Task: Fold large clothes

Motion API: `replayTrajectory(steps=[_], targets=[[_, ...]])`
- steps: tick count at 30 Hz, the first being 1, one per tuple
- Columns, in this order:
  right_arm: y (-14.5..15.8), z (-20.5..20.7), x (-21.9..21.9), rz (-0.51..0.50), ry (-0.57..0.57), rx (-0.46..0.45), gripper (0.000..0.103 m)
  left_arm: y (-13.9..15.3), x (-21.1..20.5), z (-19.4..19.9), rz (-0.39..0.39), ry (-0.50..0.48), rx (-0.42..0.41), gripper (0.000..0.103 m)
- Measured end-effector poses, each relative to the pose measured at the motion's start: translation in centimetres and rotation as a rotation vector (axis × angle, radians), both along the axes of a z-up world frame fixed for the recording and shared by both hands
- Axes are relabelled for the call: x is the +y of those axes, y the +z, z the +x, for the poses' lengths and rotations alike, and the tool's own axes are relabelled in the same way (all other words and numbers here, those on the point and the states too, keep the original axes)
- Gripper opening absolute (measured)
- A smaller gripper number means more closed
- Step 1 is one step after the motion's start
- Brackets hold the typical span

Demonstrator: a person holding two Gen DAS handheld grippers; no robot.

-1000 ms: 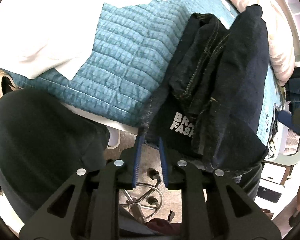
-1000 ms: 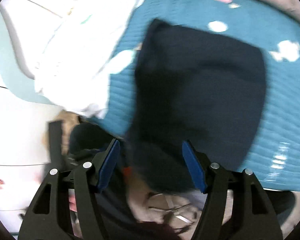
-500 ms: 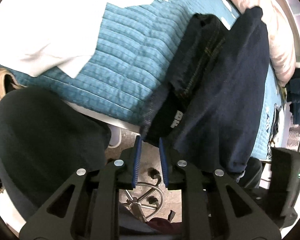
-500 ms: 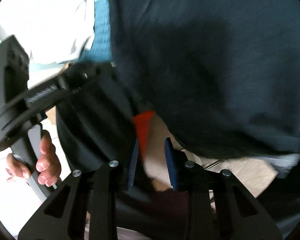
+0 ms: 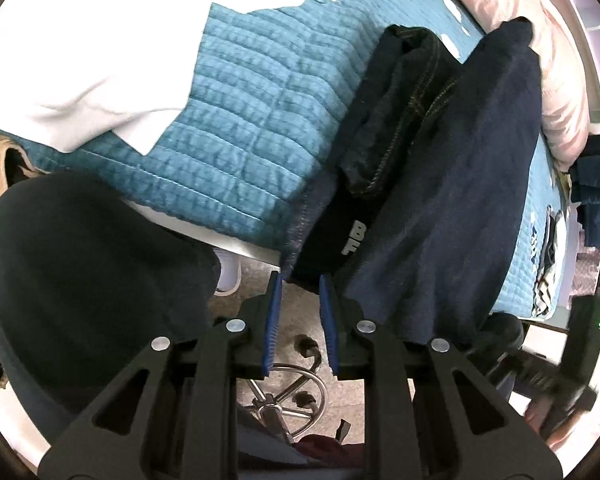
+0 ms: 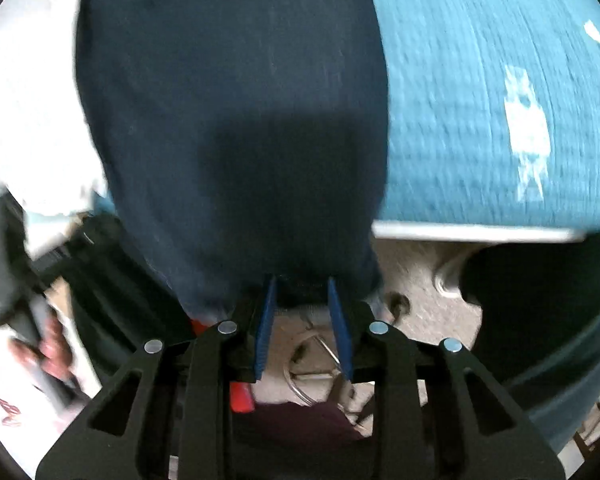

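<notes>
Hanging off the bed edge, the dark garment [image 5: 452,184] is pinched by both grippers [image 5: 300,280] [image 6: 301,282].

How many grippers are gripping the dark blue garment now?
2. The left gripper pinches the dark blue garment at its lower edge; the right gripper also pinches its lower edge.

Matt navy cloth garment [image 5: 452,200] with stitched denim folds lies on a ribbed, quilted teal bedspread [image 5: 240,128].
</notes>
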State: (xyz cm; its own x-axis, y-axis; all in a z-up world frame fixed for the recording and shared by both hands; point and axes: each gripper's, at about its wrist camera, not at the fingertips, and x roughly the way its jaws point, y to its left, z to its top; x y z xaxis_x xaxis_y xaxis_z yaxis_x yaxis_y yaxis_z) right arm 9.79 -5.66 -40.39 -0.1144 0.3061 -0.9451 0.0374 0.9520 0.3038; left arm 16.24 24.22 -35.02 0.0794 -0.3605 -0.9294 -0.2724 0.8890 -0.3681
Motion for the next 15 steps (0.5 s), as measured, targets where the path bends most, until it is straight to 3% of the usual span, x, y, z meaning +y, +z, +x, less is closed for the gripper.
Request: replayTrajectory(steps=[4, 7, 12, 15], targets=[[-3.2, -3.9, 0.8, 0.103, 0.002, 0.180, 0.026, 0.0, -0.2, 0.1, 0.003, -0.003, 0.002, 0.020], [-4.0, -4.8, 1.3, 0.093, 0.019, 0.212, 0.026, 0.1, -0.2, 0.0, 0.010, -0.006, 0.000, 0.023], [1.5, -0.9, 4.2, 0.150, 0.073, 0.009, 0.026, 0.1, 0.4, -0.3, 0.016, 0.009, 0.002, 0.023], [3.3, 1.5, 4.7, 0.031, 0.093, -0.063, 0.026, 0.3, 0.8, -0.4, 0.012, 0.025, 0.000, 0.023]])
